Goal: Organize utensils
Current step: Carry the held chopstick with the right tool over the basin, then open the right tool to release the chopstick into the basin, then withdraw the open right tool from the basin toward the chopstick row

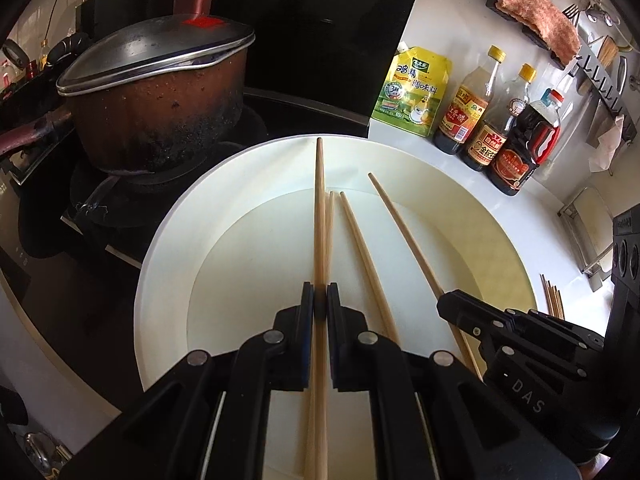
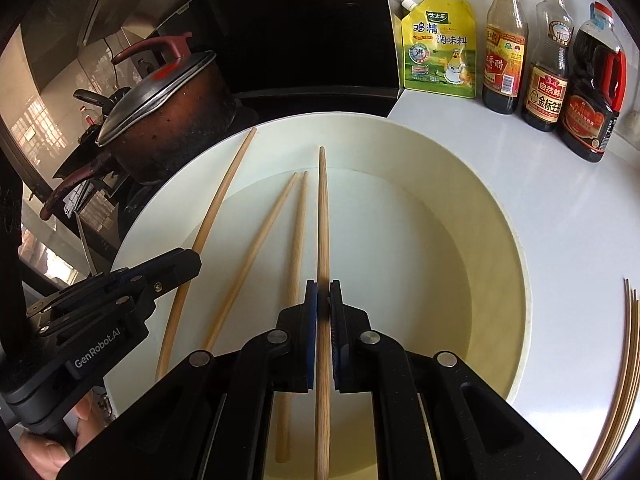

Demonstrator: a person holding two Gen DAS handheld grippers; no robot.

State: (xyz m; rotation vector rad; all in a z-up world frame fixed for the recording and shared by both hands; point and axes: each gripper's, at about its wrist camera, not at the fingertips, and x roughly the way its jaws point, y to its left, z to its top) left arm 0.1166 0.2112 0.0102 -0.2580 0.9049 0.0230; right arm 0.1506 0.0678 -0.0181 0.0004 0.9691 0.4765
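Note:
A wide white basin (image 1: 160, 264) (image 2: 520, 280) fills the middle of both views. My left gripper (image 1: 320, 286) is shut on a wooden chopstick (image 1: 320, 208) that points forward over the basin. In the right wrist view the same gripper (image 2: 196, 258) shows at the left with its chopstick (image 2: 224, 196). My right gripper (image 2: 323, 283) is shut on a second chopstick (image 2: 323, 216). From the left wrist view it (image 1: 442, 300) appears at the right, holding its stick (image 1: 404, 232). Two more chopsticks (image 1: 360, 248) (image 2: 256, 248) lie loose in the basin between the held ones.
A burnt brown pot with a steel lid (image 1: 160, 100) (image 2: 168, 120) stands on the stove to the left. A yellow seasoning pouch (image 2: 440, 48) and three sauce bottles (image 2: 544, 64) line the back. Several loose chopsticks (image 2: 628, 340) (image 1: 552, 296) lie on the white counter at the right.

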